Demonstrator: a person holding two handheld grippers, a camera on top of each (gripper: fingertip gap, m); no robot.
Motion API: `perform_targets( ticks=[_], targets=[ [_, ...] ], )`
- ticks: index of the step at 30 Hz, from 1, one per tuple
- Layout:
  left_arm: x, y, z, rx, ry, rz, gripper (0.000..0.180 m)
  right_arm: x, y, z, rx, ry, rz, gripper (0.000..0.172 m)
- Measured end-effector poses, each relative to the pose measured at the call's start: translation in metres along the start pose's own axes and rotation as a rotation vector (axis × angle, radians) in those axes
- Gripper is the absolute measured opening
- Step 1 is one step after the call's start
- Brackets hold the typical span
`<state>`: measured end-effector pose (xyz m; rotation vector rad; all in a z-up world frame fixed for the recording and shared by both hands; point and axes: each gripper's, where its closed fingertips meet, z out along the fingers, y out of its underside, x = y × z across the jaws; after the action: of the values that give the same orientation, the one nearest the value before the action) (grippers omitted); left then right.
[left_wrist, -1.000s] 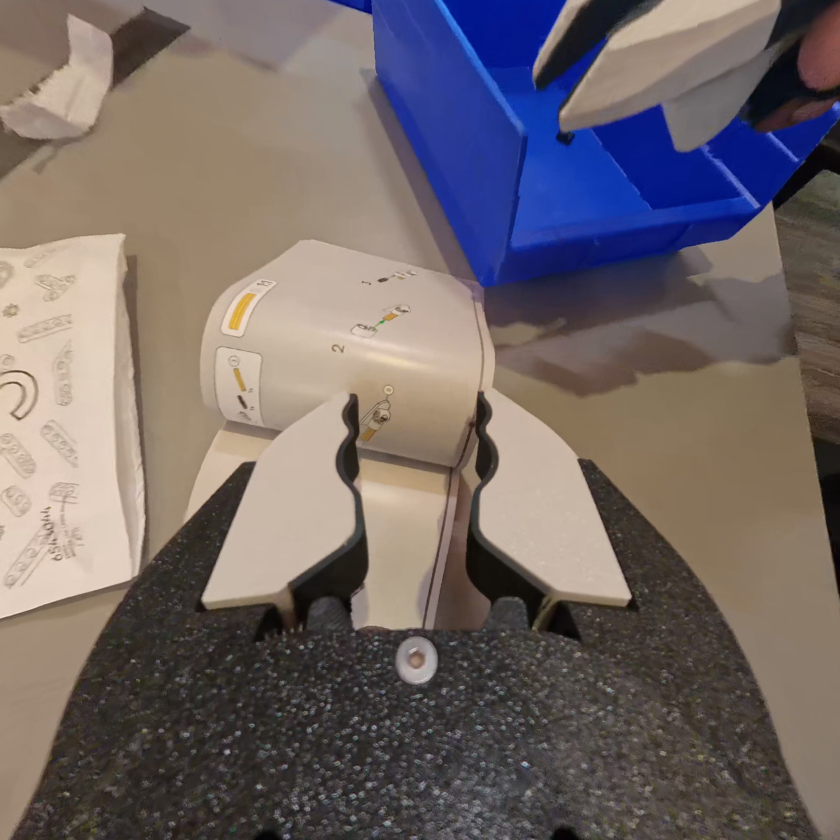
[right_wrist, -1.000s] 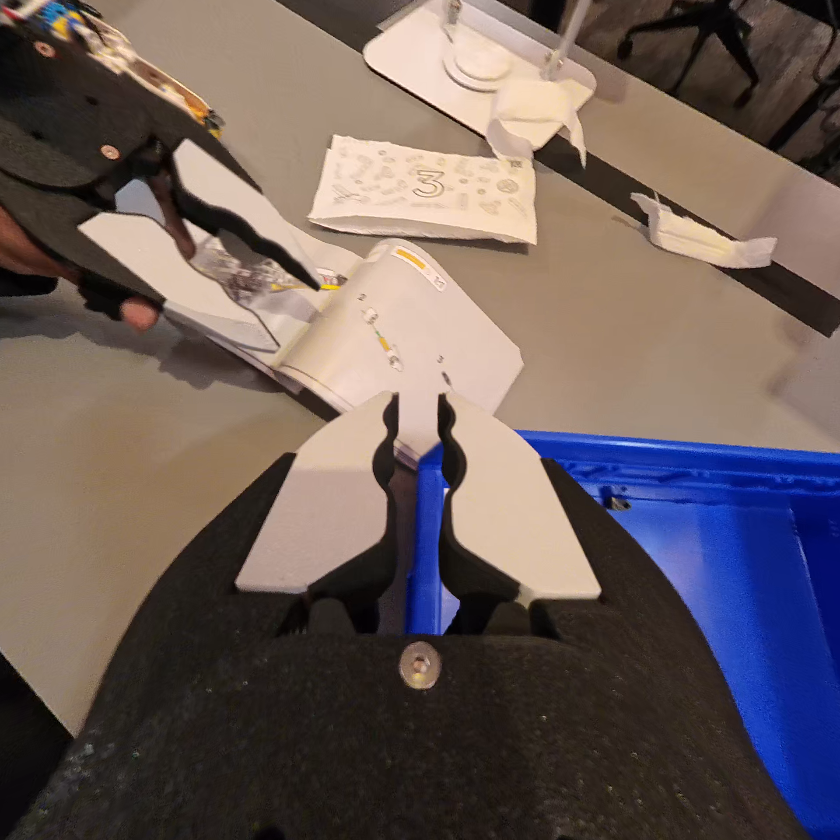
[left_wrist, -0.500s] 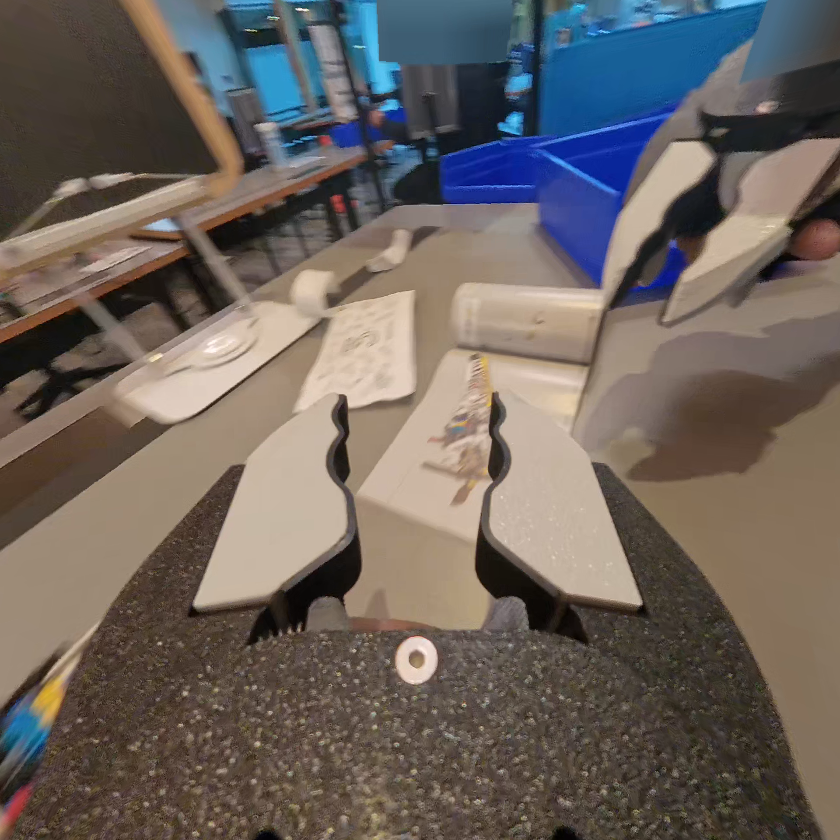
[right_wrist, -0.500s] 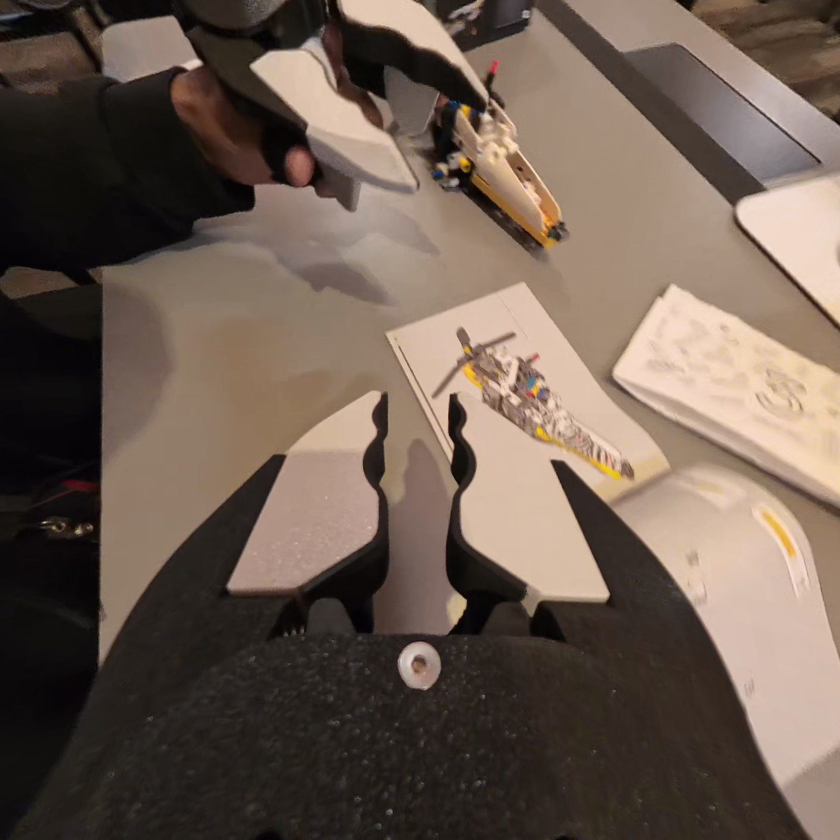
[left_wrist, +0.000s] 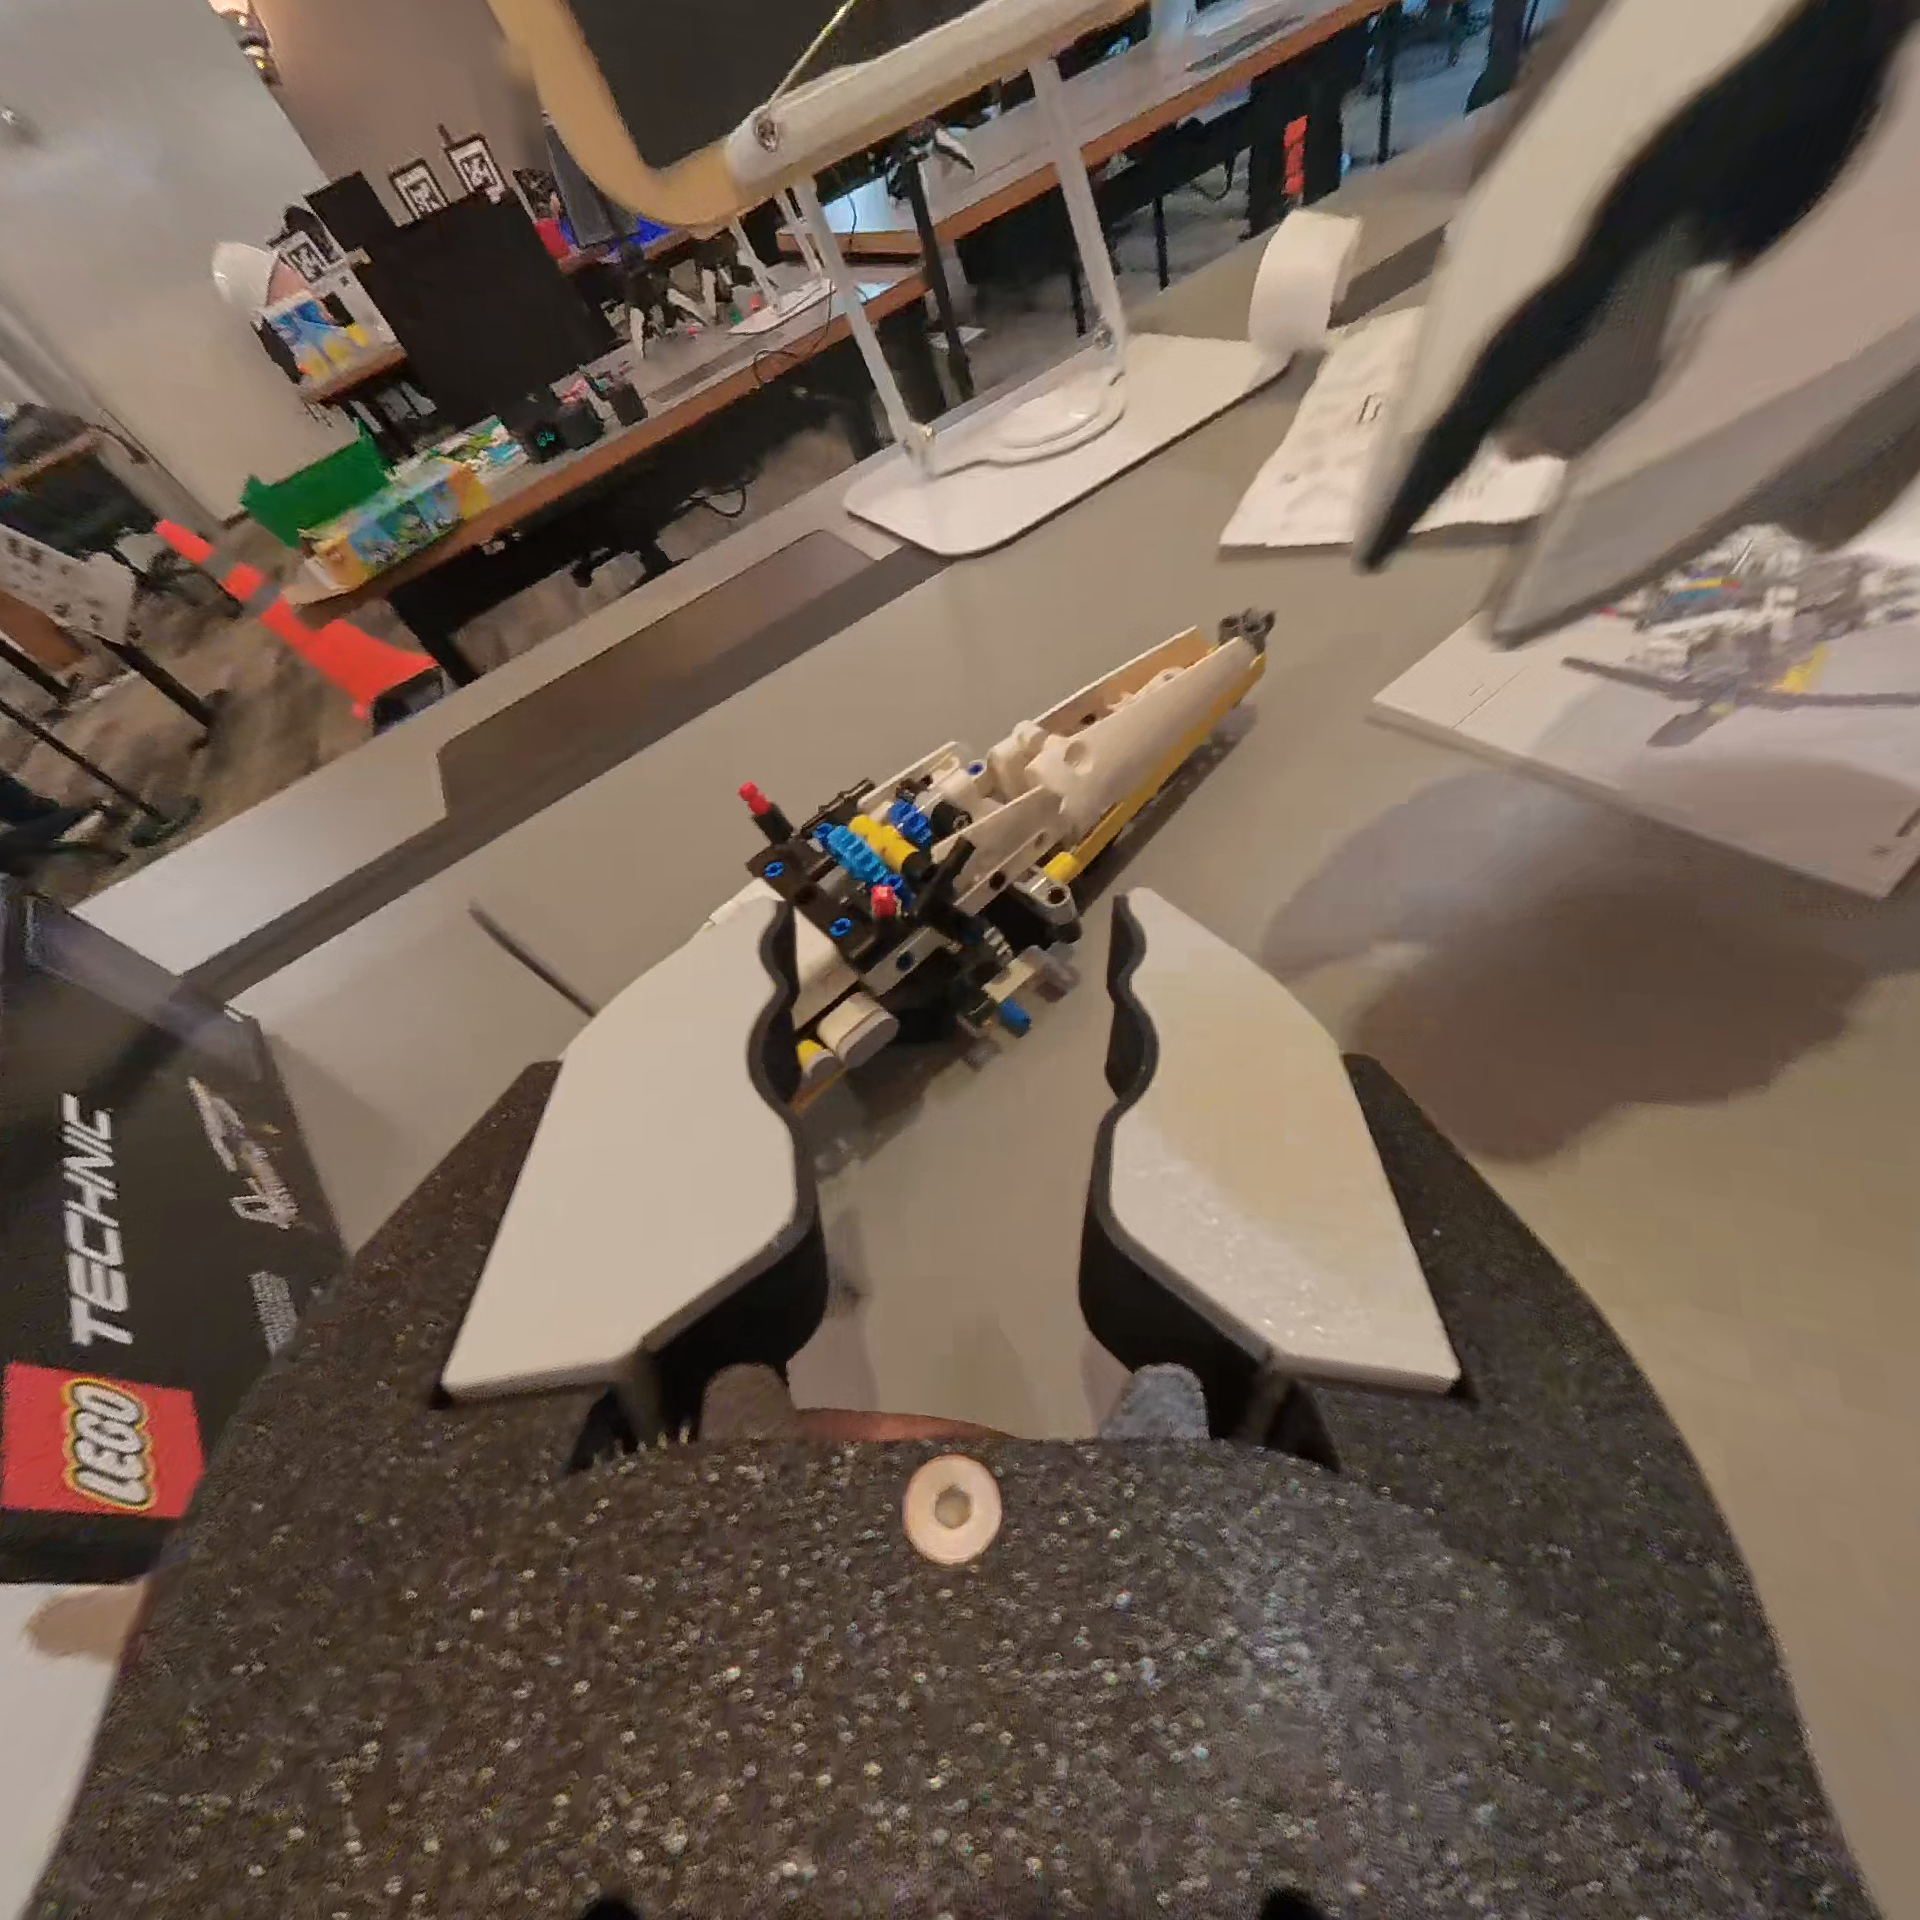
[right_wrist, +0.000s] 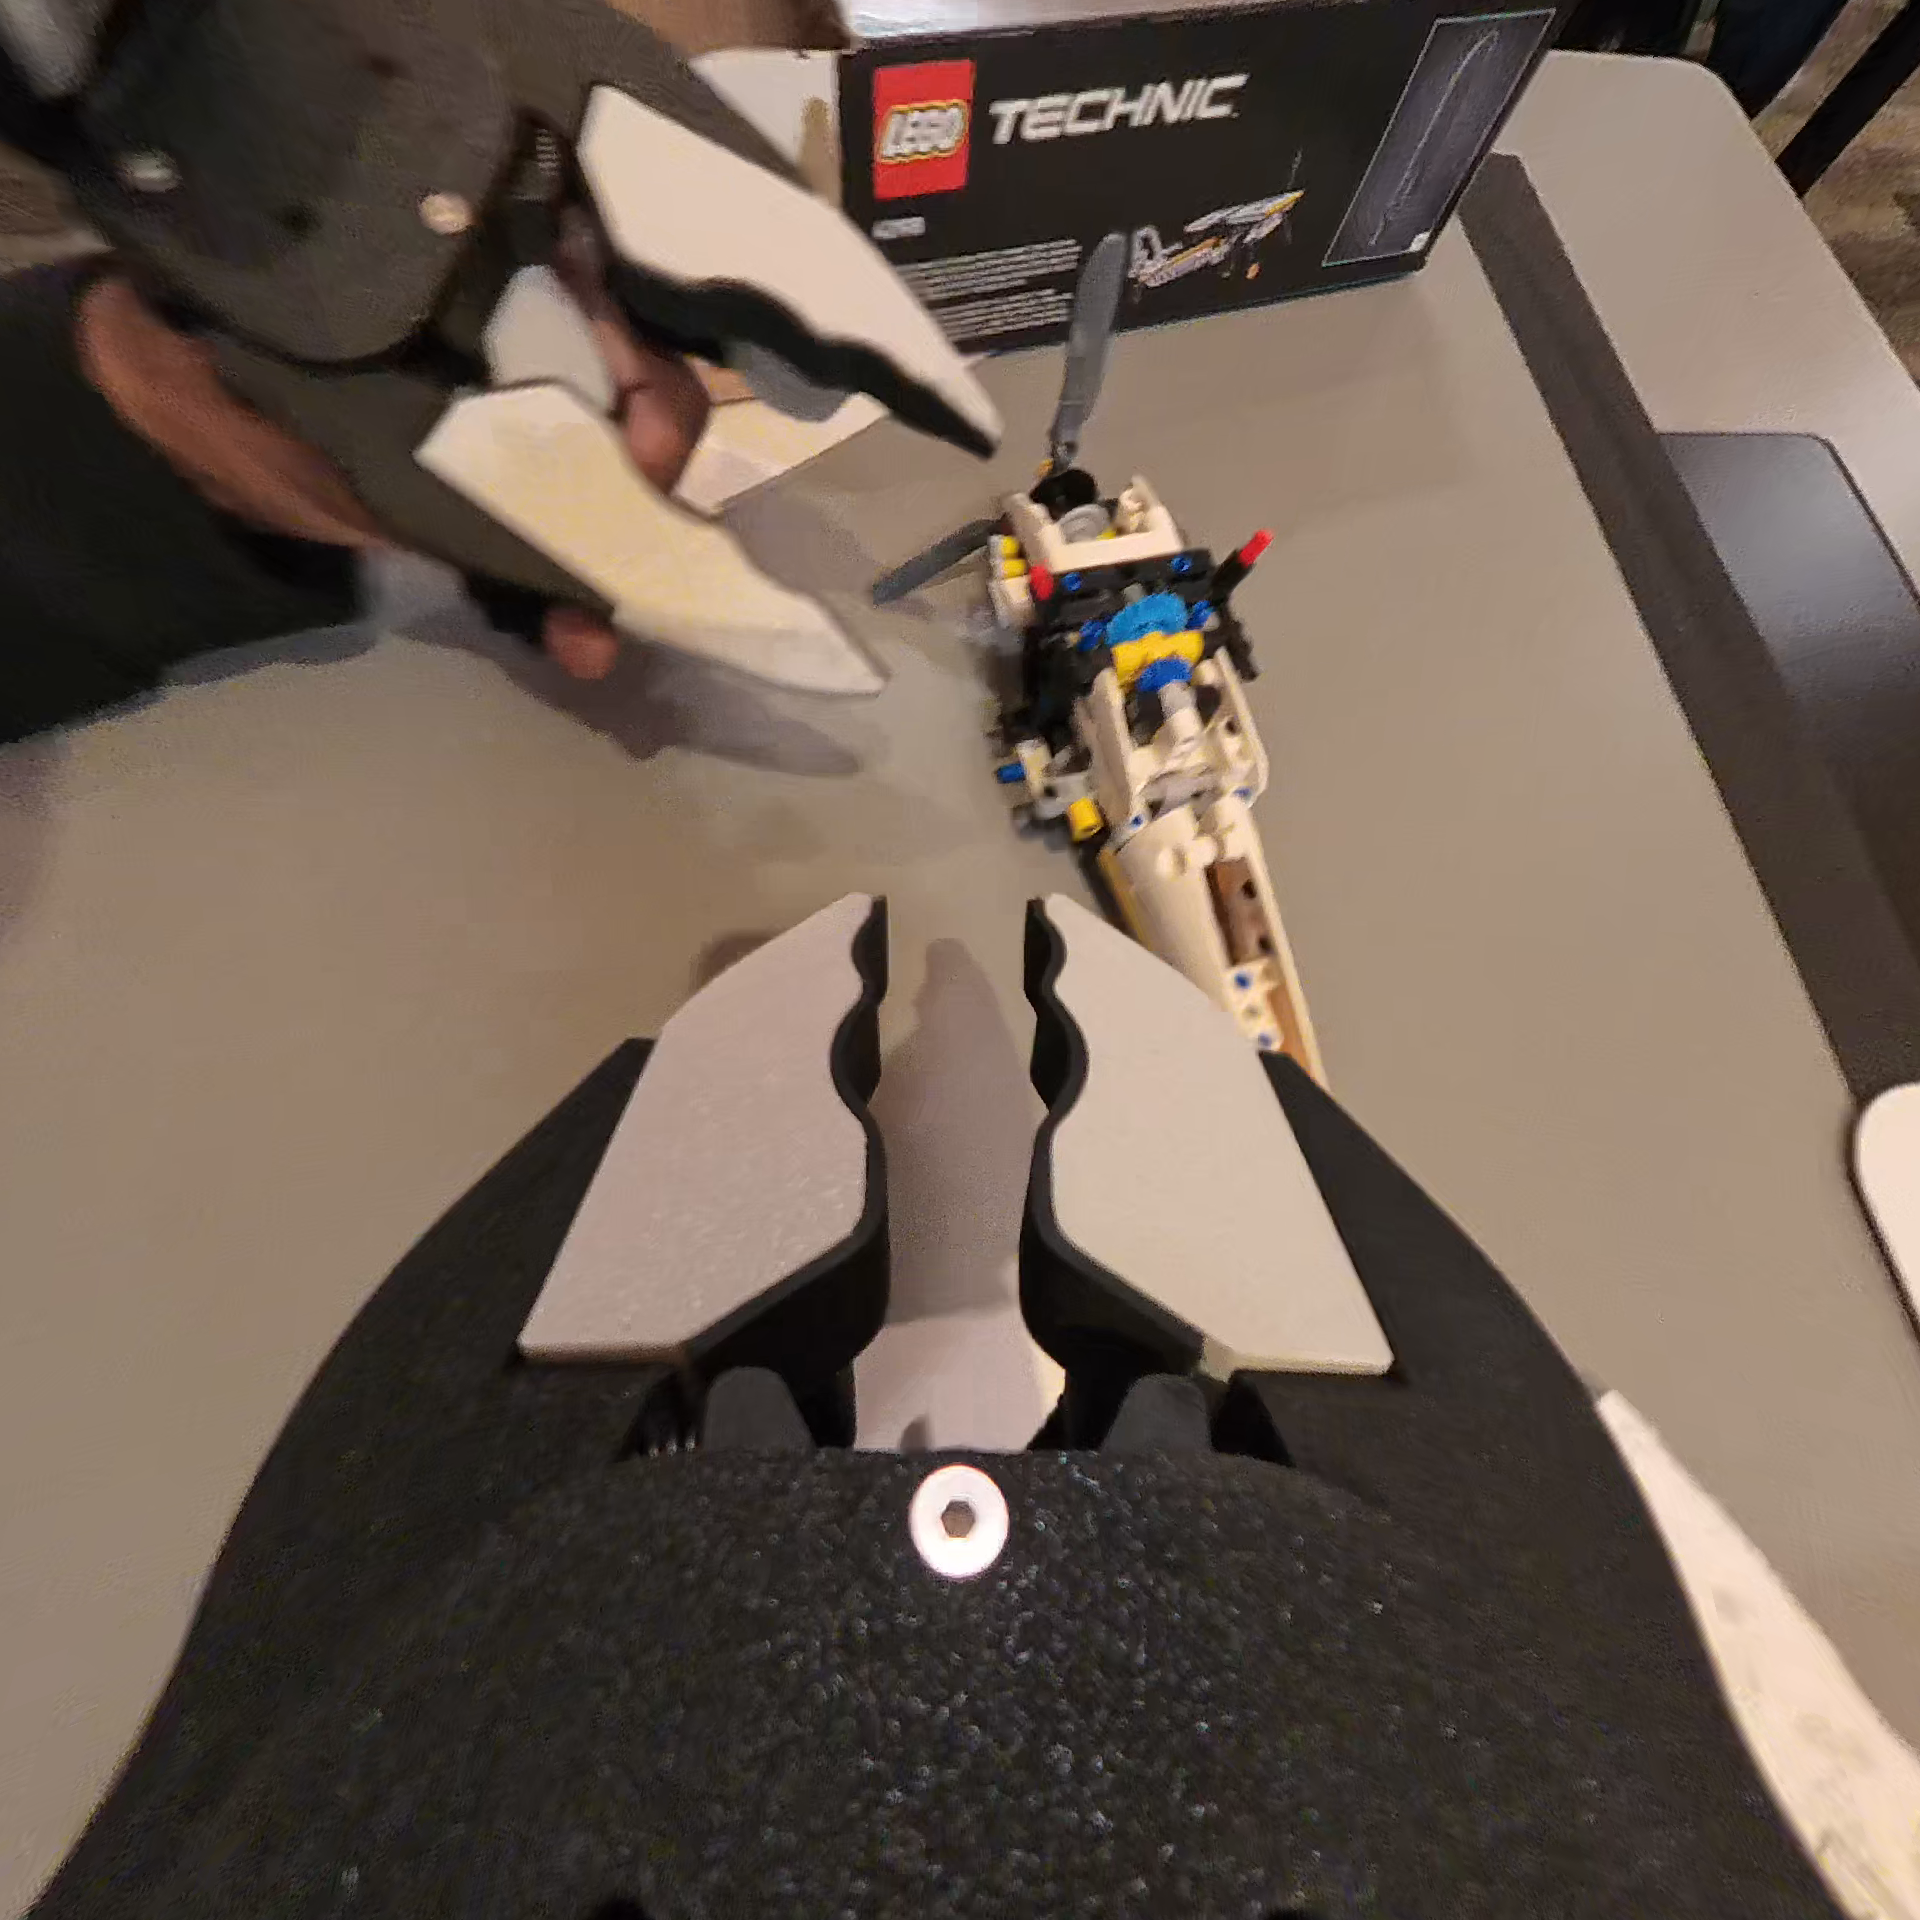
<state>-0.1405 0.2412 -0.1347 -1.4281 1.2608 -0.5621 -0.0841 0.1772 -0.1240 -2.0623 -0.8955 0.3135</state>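
A white, yellow and black brick-built aircraft model (left_wrist: 997, 831) lies on the grey table (left_wrist: 1455, 1351). My left gripper (left_wrist: 951, 930) is open wide and empty, its fingertips around the model's near end without pressing on it. In the right wrist view the left gripper (right_wrist: 920, 556) hovers just left of the model (right_wrist: 1132, 707), by its grey propeller blade (right_wrist: 1086, 343). My right gripper (right_wrist: 956, 914) is open by a narrow gap with only bare table between the pads. It is just short of the model's tail. It also shows blurred in the left wrist view (left_wrist: 1444, 592).
A black toy box (right_wrist: 1143, 156) stands behind the model, also at the left (left_wrist: 125, 1247). An instruction booklet (left_wrist: 1714, 727) lies to the right. A printed paper bag (left_wrist: 1330, 447) and a white lamp base (left_wrist: 1039, 468) sit farther back. The table's edge (right_wrist: 1621, 416) runs right of the model.
Both grippers swung away from the curled booklet and the blue bin and now face the model. The left jaws stayed wide. The right jaws widened a little a second ago.
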Motion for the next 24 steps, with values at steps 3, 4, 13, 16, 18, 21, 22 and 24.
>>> perform_targets(
  ticks=[3, 4, 13, 16, 18, 21, 22, 24],
  targets=[
    [-0.001, 0.005, -0.001, -0.034, -0.013, 0.038, 0.059, 0.020, -0.013, 0.028, -0.030, 0.015, -0.029, 0.021],
    [-0.001, 0.006, -0.002, -0.038, -0.018, 0.049, 0.059, 0.024, -0.014, 0.036, -0.044, 0.012, -0.039, 0.019],
    [-0.008, 0.009, -0.005, -0.059, -0.034, 0.018, 0.059, 0.040, -0.007, 0.072, -0.141, 0.045, -0.106, 0.008],
    [-0.008, 0.009, -0.005, -0.060, -0.030, 0.014, 0.059, 0.043, -0.004, 0.078, -0.163, 0.070, -0.131, 0.008],
    [-0.007, 0.010, -0.005, -0.064, -0.031, 0.016, 0.059, 0.048, -0.002, 0.080, -0.178, 0.099, -0.152, 0.008],
    [-0.006, 0.011, -0.005, -0.068, -0.026, 0.015, 0.059, 0.046, -0.002, 0.085, -0.180, 0.090, -0.161, 0.009],
    [-0.006, 0.011, -0.004, -0.070, -0.024, 0.015, 0.059, 0.046, -0.001, 0.087, -0.183, 0.093, -0.165, 0.009],
    [-0.006, 0.013, -0.004, -0.075, -0.020, 0.017, 0.059, 0.045, -0.001, 0.089, -0.186, 0.099, -0.177, 0.009]
  ],
)
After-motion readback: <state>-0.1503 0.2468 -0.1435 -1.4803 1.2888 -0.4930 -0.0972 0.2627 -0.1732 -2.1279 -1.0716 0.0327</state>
